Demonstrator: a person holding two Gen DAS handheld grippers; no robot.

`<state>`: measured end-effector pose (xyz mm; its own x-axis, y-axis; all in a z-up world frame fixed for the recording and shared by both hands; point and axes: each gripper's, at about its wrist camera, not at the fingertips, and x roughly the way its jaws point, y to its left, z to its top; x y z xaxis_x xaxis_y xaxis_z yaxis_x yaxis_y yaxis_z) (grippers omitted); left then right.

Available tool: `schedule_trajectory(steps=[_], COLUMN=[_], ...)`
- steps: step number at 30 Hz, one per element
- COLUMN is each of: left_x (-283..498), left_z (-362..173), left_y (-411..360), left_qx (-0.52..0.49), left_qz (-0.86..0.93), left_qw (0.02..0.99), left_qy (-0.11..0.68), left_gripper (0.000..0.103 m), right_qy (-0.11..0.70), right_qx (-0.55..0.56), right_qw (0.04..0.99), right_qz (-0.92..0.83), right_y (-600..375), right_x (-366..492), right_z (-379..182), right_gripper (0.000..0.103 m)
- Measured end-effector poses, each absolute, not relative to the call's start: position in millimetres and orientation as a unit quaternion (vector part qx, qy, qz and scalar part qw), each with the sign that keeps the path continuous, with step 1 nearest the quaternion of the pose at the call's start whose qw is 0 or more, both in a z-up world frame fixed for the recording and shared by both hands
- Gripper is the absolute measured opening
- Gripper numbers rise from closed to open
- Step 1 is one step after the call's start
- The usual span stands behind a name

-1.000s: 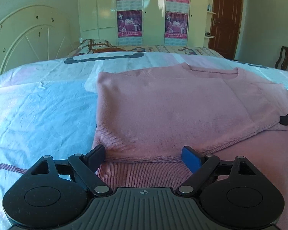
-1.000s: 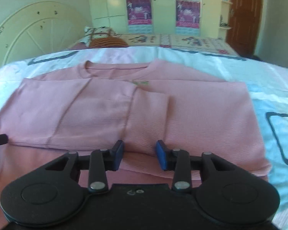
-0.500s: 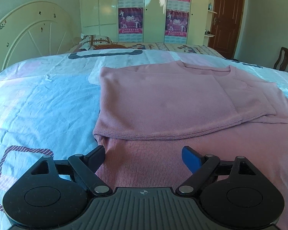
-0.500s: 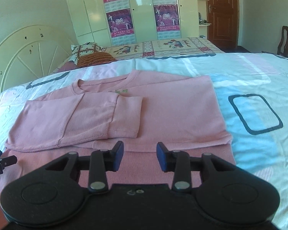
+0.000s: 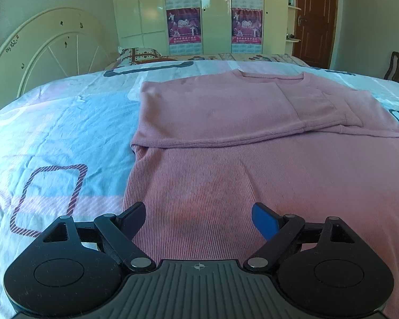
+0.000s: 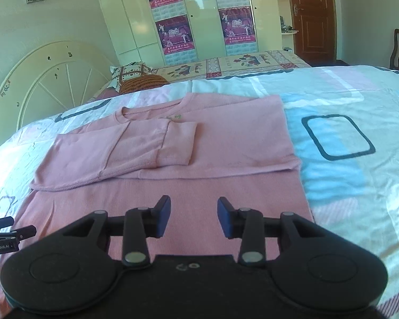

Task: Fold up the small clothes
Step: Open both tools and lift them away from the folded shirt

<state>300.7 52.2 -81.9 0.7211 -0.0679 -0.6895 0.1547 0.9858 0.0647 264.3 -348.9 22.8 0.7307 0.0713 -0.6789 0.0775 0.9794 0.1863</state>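
Observation:
A pink knitted sweater (image 5: 226, 111) lies flat on the bed, both sleeves folded across its chest. The ribbed lower part (image 5: 212, 186) stretches toward me. My left gripper (image 5: 199, 214) hovers over the sweater's lower left edge, jaws wide open and empty. In the right wrist view the same sweater (image 6: 173, 146) shows its neckline at the far end and a folded cuff (image 6: 177, 143) in the middle. My right gripper (image 6: 194, 214) hangs above the lower hem area, jaws partly apart with nothing between them. The left gripper's tips (image 6: 10, 228) peek in at the left edge.
The bed has a pale blue, pink and white patterned sheet (image 5: 53, 138). A cream round headboard (image 5: 48, 50) stands at left, a pillow (image 6: 131, 73) beyond the sweater. Wardrobe doors with posters (image 5: 212, 13), a brown door (image 5: 315, 18) and a chair (image 5: 397, 66) lie behind.
Both grippers have pulled back from the folded sleeves toward the hem and risen slightly; more of the ribbed lower part now shows in front of them. The sweater has not moved.

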Motion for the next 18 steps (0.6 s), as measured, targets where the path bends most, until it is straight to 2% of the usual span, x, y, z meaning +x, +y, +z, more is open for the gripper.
schedule_trajectory(steps=[7, 15, 18], left_x=[253.3, 204.0, 188.3], left_z=[-86.3, -85.0, -81.6], left_y=[55.2, 82.1, 89.4], left_qx=[0.059, 0.064, 0.061], left_qz=[-0.045, -0.016, -0.006], left_qw=[0.922, 0.918, 0.917], left_qy=[0.38, 0.39, 0.394], left_gripper=[0.086, 0.086, 0.086], right_qy=[0.377, 0.401, 0.41], right_qx=[0.09, 0.102, 0.125], right_qw=[0.922, 0.91, 0.903], right_qz=[-0.003, -0.026, -0.034], right_y=[-357.9, -392.8, -408.4], right_x=[228.3, 161.2, 137.4], right_z=[18.8, 6.4, -0.9], right_gripper=[0.038, 0.049, 0.049])
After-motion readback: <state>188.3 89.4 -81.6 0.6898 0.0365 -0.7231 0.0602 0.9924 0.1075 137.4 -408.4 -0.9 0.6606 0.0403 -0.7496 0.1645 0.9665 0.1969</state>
